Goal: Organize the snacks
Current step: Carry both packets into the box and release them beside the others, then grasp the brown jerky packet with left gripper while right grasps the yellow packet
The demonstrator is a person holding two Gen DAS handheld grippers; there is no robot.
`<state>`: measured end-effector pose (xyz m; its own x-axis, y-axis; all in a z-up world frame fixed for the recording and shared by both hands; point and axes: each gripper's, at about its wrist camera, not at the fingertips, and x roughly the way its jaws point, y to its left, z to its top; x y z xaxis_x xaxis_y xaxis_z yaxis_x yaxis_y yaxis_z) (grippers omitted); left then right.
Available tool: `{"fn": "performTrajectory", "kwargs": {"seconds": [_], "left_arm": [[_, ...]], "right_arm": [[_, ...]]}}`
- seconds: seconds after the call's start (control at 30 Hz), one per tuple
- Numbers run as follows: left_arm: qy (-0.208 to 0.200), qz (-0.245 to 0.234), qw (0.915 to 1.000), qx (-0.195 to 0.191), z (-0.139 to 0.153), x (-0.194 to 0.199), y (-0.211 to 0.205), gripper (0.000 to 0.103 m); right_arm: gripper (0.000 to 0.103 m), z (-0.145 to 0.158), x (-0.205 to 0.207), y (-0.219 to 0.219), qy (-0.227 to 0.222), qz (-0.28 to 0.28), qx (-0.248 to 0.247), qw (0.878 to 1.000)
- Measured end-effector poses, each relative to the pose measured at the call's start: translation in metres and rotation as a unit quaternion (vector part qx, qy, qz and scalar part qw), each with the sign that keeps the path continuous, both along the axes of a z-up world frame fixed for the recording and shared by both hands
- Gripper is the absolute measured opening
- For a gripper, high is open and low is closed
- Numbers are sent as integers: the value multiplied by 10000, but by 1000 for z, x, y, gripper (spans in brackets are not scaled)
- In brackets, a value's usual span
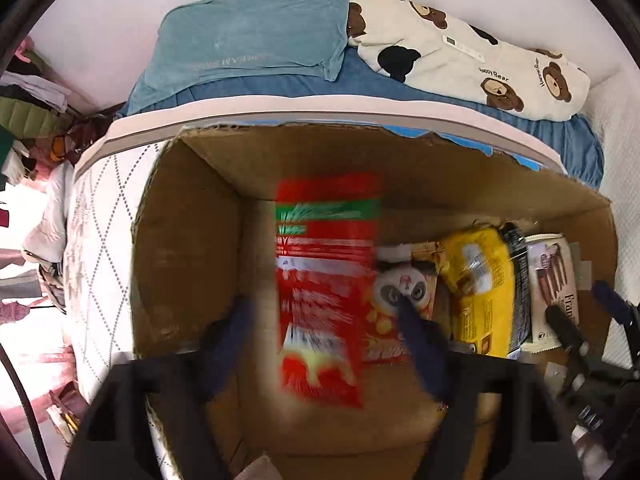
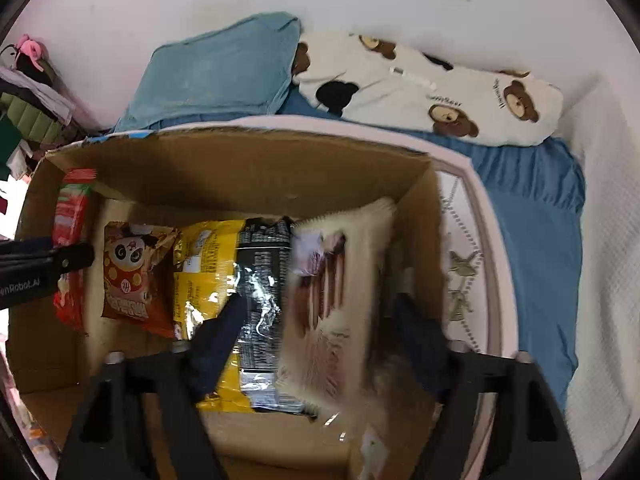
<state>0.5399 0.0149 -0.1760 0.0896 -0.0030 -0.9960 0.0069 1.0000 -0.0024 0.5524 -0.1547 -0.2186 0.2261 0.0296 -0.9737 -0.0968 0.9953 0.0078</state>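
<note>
A cardboard box point(image 1: 192, 240) point(image 2: 248, 168) sits against a bed. Inside stand a panda snack bag point(image 1: 404, 292) point(image 2: 132, 276), a yellow-and-black bag point(image 1: 488, 288) point(image 2: 224, 268) and others. My left gripper point(image 1: 324, 320) is open inside the box; a blurred red packet point(image 1: 320, 288) point(image 2: 70, 248) lies between its fingers, apart from both. My right gripper point(image 2: 320, 320) is open at the box's right end; a blurred white chocolate-stick packet point(image 2: 336, 296) point(image 1: 552, 280) sits between its fingers, untouched by the left one. The right gripper also shows in the left wrist view point(image 1: 588, 320).
The bed behind the box holds a light blue pillow point(image 1: 256, 36) point(image 2: 216, 76) and a white bear-print pillow point(image 1: 480, 56) point(image 2: 432, 88) on a blue sheet point(image 2: 536, 216). Clothes are piled at the far left point(image 1: 28, 96). A white wall is behind.
</note>
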Motion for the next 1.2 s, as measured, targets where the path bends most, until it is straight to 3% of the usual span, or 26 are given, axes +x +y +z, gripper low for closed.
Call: {"fn": "performTrajectory", "kwargs": {"seconds": [0.2, 0.53, 0.77, 1.2], "left_arm": [[-83, -23, 9999, -69, 8, -8, -1, 90], [-330, 94, 9992, -225, 15, -39, -1, 90], [-852, 98, 9962, -174, 40, -82, -5, 90], [-1918, 91, 9812, -182, 104, -170, -7, 90]], "right_arm": [[97, -3, -1, 6, -21, 61, -33, 10000], [97, 13, -34, -7, -28, -226, 376, 9990], [97, 34, -77, -12, -300, -308, 496, 9978], [97, 101, -164, -6, -1136, -214, 703, 9908]]}}
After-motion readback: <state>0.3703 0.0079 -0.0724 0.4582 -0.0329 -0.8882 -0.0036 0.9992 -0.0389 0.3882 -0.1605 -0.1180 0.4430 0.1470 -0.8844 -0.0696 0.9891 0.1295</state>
